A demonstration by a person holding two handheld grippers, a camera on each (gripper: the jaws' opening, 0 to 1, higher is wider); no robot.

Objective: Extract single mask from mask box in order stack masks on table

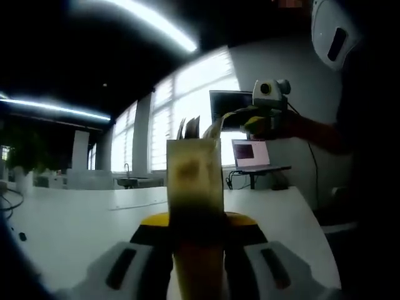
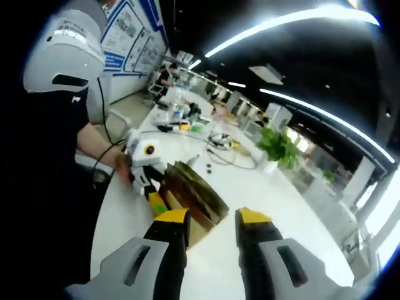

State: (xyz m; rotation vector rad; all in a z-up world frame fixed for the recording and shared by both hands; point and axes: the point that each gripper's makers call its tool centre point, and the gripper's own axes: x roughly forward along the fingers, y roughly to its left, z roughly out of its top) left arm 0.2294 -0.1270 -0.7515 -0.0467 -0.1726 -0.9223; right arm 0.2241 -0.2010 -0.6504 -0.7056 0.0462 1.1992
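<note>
A tan mask box [image 1: 194, 175] stands upright between the jaws of my left gripper [image 1: 197, 220], which is shut on it above the white table [image 1: 75, 225]. Mask edges stick out of its top, and one mask [image 1: 222, 122] arcs up to the right, toward my right gripper [image 1: 256, 122]. In the right gripper view, the box [image 2: 197, 190] lies just ahead with its open top facing the camera. The left gripper [image 2: 153, 187] clamps its near end. My right gripper [image 2: 212, 219] is open, with a clear gap between its yellow tips. Whether the mask touches them, I cannot tell.
The person [image 2: 56, 125] holding the grippers stands at the table's edge, wearing a white headset [image 1: 331, 31]. A laptop [image 1: 253, 153] sits on a stand beyond the table. Cables and small items [image 2: 212, 140] and a potted plant [image 2: 278, 147] lie further along the table [image 2: 262, 181].
</note>
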